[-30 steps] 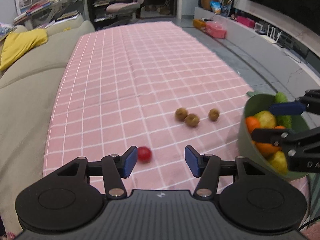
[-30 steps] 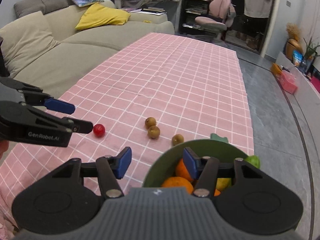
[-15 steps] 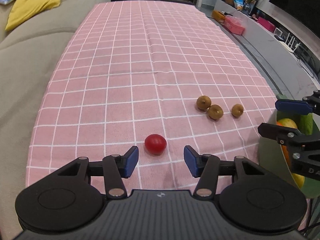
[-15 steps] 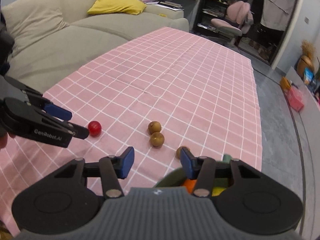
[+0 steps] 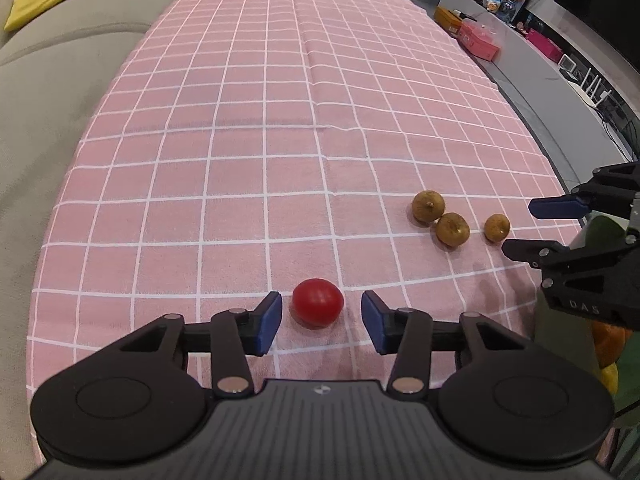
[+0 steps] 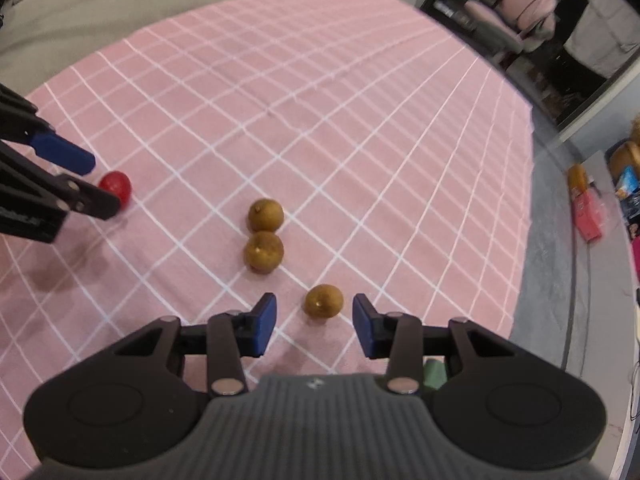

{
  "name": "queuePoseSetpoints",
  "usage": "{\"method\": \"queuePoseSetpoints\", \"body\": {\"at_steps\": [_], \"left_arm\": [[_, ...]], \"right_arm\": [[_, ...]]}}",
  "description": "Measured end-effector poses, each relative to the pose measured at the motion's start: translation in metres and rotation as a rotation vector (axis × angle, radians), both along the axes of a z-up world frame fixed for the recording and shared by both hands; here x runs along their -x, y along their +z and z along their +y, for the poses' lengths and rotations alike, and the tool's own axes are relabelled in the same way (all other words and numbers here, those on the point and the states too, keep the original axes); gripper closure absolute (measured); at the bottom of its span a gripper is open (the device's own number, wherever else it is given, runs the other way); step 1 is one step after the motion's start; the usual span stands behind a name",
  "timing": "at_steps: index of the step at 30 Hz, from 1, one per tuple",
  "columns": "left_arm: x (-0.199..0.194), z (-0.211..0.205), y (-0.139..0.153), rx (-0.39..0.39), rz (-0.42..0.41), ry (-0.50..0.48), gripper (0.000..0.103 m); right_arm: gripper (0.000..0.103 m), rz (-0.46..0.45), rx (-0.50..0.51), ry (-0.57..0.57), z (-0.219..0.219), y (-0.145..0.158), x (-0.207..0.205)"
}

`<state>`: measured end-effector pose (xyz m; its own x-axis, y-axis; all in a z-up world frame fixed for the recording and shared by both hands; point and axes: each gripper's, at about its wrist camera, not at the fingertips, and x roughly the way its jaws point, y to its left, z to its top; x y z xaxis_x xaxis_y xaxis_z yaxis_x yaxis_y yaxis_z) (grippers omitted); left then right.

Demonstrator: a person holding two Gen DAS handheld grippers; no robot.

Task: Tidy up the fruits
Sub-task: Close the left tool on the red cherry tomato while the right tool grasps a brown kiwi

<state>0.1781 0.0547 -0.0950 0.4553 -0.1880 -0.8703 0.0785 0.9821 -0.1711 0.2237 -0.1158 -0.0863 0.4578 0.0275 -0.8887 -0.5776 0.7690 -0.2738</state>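
While the red cherry tomato (image 5: 317, 302) is lying on the pink checked tablecloth (image 5: 280, 120), the left gripper (image 5: 320, 316) is bracketing it, jaws wide and not touching. Right of the tomato, three brown fruits are sitting; the right gripper (image 6: 314, 320) is straddling the nearest brown fruit (image 6: 323, 301), also wide.
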Motion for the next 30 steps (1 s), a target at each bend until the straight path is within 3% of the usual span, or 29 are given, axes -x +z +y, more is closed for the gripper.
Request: {"method": "queuePoseSetpoints", "body": {"at_steps": [13,16,20,30], "left_arm": [[-0.009,0.002,-0.015,0.034,0.039,0.035,0.058],[-0.01,0.003,-0.015,0.031,0.039,0.038,0.063],[-0.011,0.003,-0.014,0.03,0.04,0.035,0.07],[-0.009,-0.005,0.004,0.011,0.014,0.022,0.071]], "right_arm": [[0.072,0.119,-0.014,-0.057,-0.001,-0.026,-0.031],[0.081,0.131,-0.016,-0.068,-0.002,-0.029,-0.032],[0.082,0.13,-0.017,-0.074,-0.002,-0.03,-0.031],[0.082,0.064,-0.064,-0.093,-0.005,-0.009,-0.021]]}}
